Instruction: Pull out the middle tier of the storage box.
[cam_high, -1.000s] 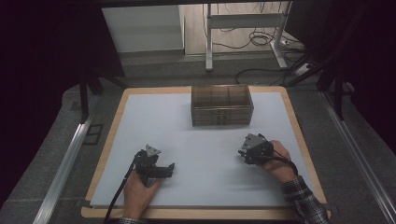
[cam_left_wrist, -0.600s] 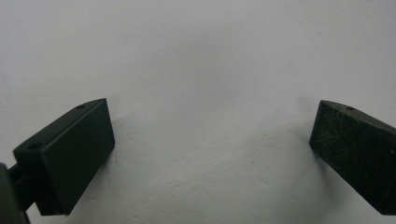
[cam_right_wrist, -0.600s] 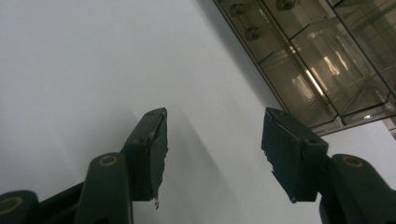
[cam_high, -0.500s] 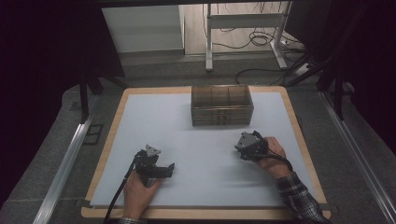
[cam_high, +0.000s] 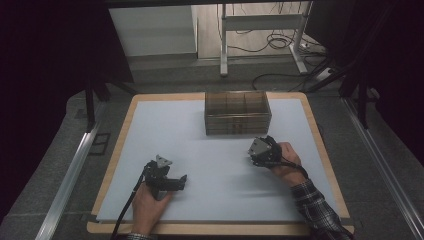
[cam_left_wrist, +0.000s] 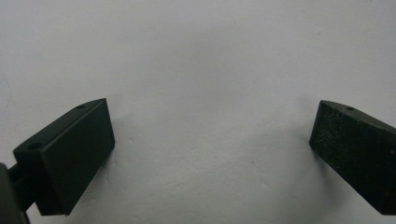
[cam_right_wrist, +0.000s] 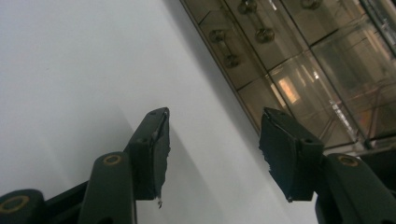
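My left gripper (cam_high: 169, 178) rests low over the white mat (cam_high: 210, 150) near the front left, held in a hand. In the left gripper view it (cam_left_wrist: 212, 112) stands open, its jaws wide apart with bare mat between them. My right gripper (cam_high: 258, 151) is held just in front of the right end of a clear brownish compartment box (cam_high: 237, 112). In the right gripper view it (cam_right_wrist: 217, 116) is open with nothing between the jaws. The box (cam_right_wrist: 299, 56) lies slantwise beyond them, with small metal pieces (cam_right_wrist: 224, 35) in its compartments.
The mat lies on a wooden board (cam_high: 117, 150) with a raised light rim. Grey floor and metal rails (cam_high: 70, 175) flank the board. A desk frame and cables (cam_high: 270, 40) stand on the floor beyond the far edge.
My right gripper has moved a little to the left and toward the box. The left gripper has stayed where it was.
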